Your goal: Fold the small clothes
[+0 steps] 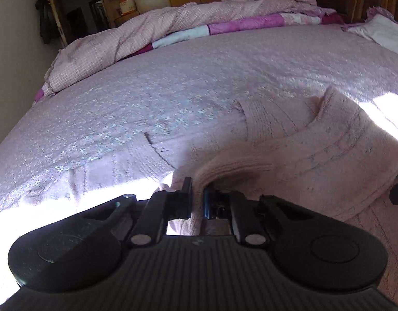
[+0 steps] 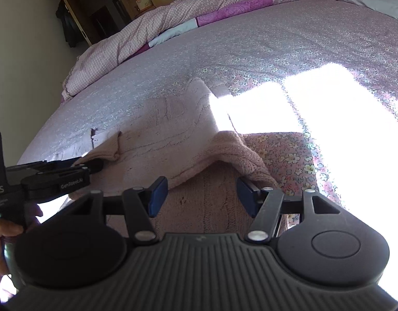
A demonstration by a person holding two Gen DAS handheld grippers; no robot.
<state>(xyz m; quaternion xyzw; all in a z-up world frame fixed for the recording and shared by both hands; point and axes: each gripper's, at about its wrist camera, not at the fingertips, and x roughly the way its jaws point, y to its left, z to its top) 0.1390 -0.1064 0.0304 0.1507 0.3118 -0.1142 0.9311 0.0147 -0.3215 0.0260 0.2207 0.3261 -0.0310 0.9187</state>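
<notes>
The pale pink knitted garment lies on the floral-sheeted bed. The left gripper pinches its near-left edge; the right gripper, jaws wide, straddles the raised near-right fold.

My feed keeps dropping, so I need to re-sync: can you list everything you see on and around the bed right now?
Sweater: one, pale pink knit, near edge of the bed, partly folded over.
Bedsheet: one, lilac with small flowers, covers the bed, sun patches on it.
Quilt: one, pink check with purple patches, bunched along the far side.
Pillow: one, white, far right corner.
Wooden shelves: brown, behind the bed.
Dark clothing: hangs by the wall, far left.
Left gripper: black, shut on a sweater edge.
Right gripper: black with blue pads, open over the sweater.
</notes>
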